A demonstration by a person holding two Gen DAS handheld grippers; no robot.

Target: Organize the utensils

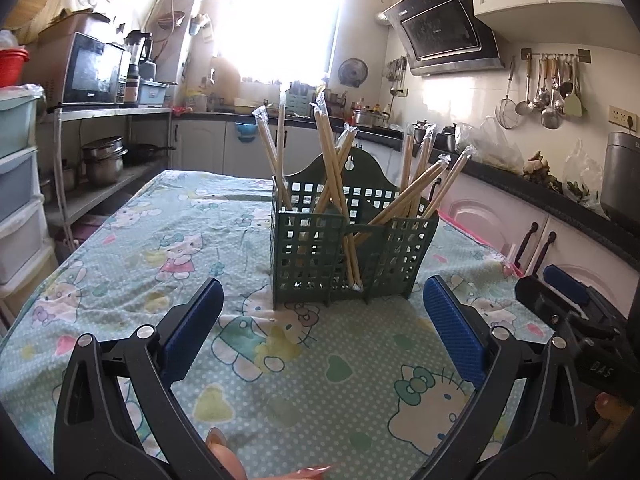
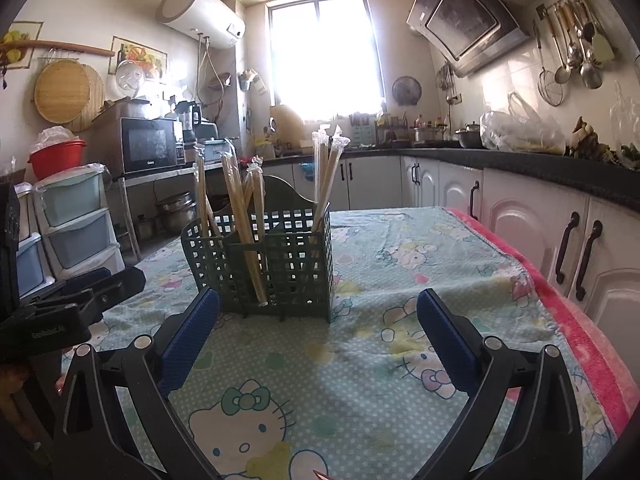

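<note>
Both tongs, left (image 1: 322,312) and right (image 2: 318,316), have black frames, silver screws and blue textured pads (image 1: 452,330).

A home kitchen is shown. A range hood (image 1: 448,28), hung ladles (image 1: 548,88), a microwave (image 2: 150,145) and white cabinets (image 2: 440,184) are seen along the walls.

Your left gripper (image 1: 323,320) has its blue-padded fingers (image 1: 454,330) spread wide, gripping nothing. Your right gripper (image 2: 318,330) matches, fingers (image 2: 192,336) wide apart, level, just beside the left.
</note>
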